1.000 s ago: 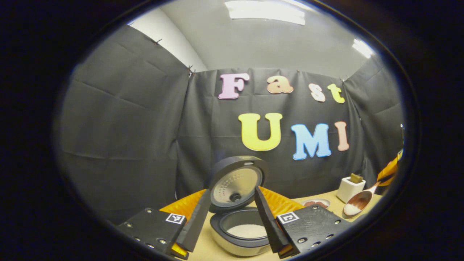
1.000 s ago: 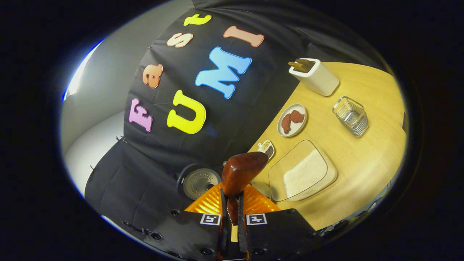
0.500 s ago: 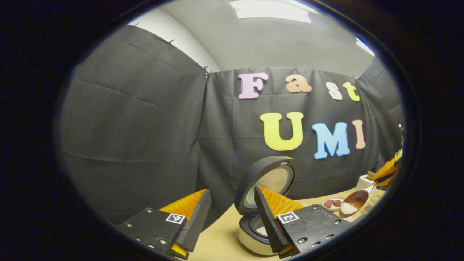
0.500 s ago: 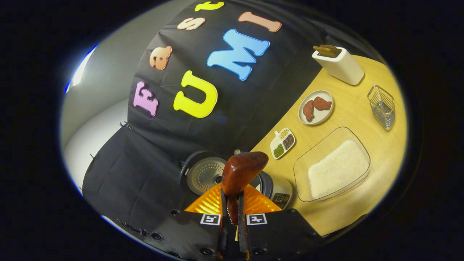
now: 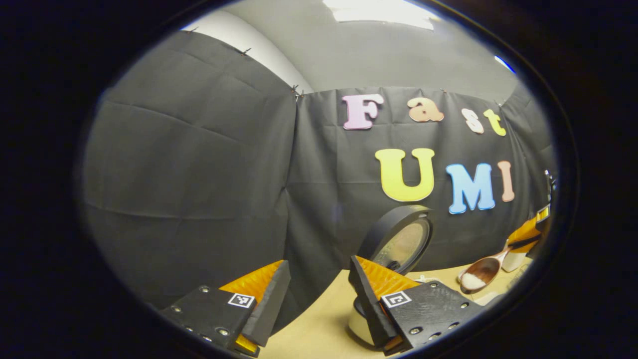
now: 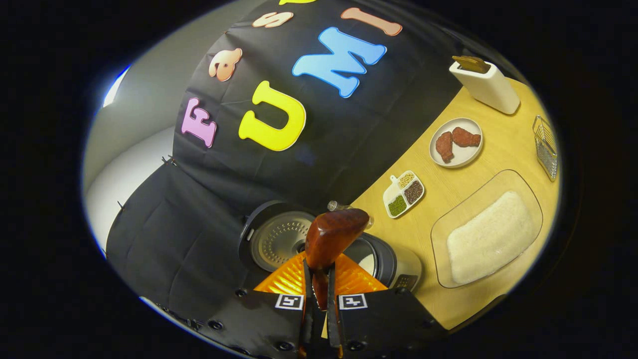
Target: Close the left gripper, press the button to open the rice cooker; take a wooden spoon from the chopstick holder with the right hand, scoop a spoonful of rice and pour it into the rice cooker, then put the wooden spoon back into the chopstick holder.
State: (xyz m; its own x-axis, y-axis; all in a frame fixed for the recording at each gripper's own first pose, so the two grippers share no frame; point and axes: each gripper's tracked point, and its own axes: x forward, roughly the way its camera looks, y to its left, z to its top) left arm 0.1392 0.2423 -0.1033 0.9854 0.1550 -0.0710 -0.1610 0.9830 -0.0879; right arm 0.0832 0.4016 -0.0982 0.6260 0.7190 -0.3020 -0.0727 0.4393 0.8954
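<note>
The right gripper point(image 6: 319, 294) clamps the wooden spoon point(image 6: 331, 238), handle running up the frame, its bowl of rice over the open rice cooker point(image 6: 379, 259) at lower centre. The left gripper point(image 5: 314, 299) hangs wide, empty. Right of the cooker, a glass dish point(image 6: 518, 182) holds rice; the chopstick holder point(image 6: 486, 87) stands upper right.

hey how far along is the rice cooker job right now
Done: the rice cooker stands open, lid up. In hand: the right gripper grips the wooden spoon, rice in its bowl, near the cooker. Left: pouring, then returning the spoon to the chopstick holder.
</note>
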